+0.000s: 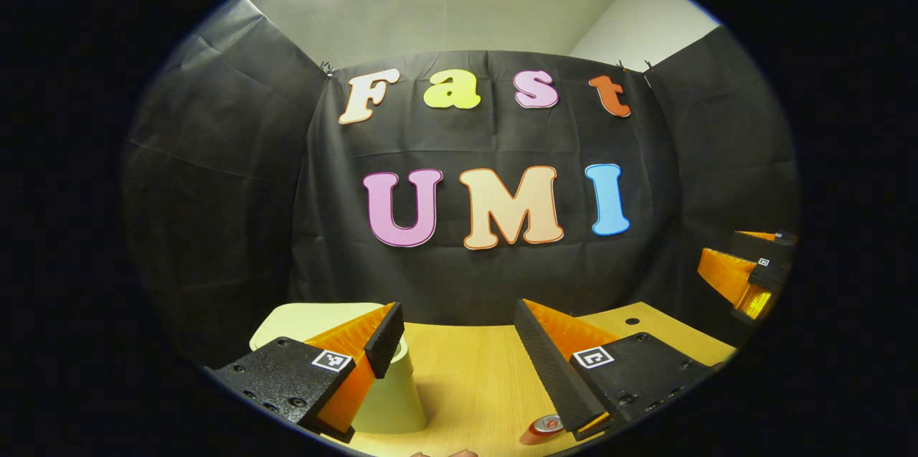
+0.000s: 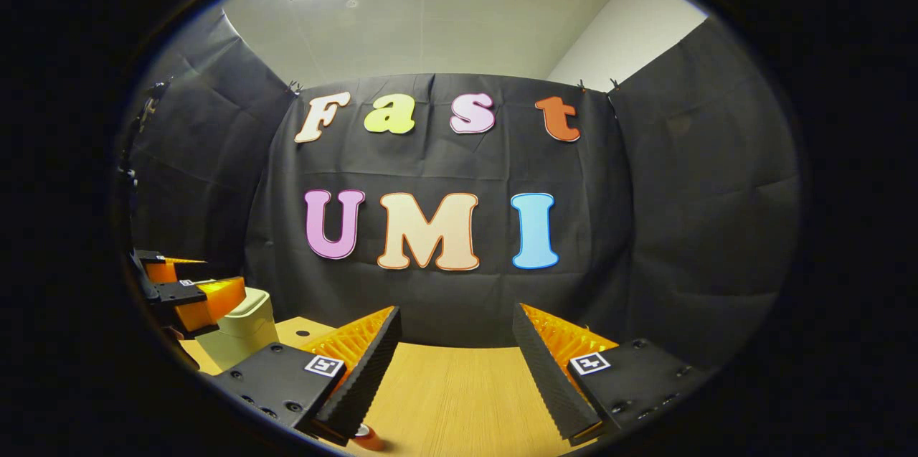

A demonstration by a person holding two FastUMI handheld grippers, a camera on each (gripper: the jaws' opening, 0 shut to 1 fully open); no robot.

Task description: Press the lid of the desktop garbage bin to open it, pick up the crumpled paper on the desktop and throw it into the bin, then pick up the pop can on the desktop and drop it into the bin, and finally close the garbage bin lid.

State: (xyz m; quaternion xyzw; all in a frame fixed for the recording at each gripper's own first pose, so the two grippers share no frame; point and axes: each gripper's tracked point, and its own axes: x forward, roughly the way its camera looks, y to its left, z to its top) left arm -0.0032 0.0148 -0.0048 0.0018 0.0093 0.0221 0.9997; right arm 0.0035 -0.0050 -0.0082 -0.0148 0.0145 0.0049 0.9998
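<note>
Black cloth walls close the booth around a pale wood-grain worktop point(image 1: 466, 385). Left gripper point(image 1: 459, 342), in the left gripper view: jaws spread wide, nothing between them, held above the worktop. Pale green garbage bin point(image 1: 387, 392) stands just behind its left finger, lid point(image 1: 301, 321) down. Red pop can point(image 1: 541, 430) lies on its side on the worktop, near the right finger's base. Right gripper point(image 2: 457, 346), in the right gripper view: jaws likewise wide apart and empty. Bin sits far left in that view, partly behind the other gripper. Can's red edge peeks out low, beside the left finger.
</note>
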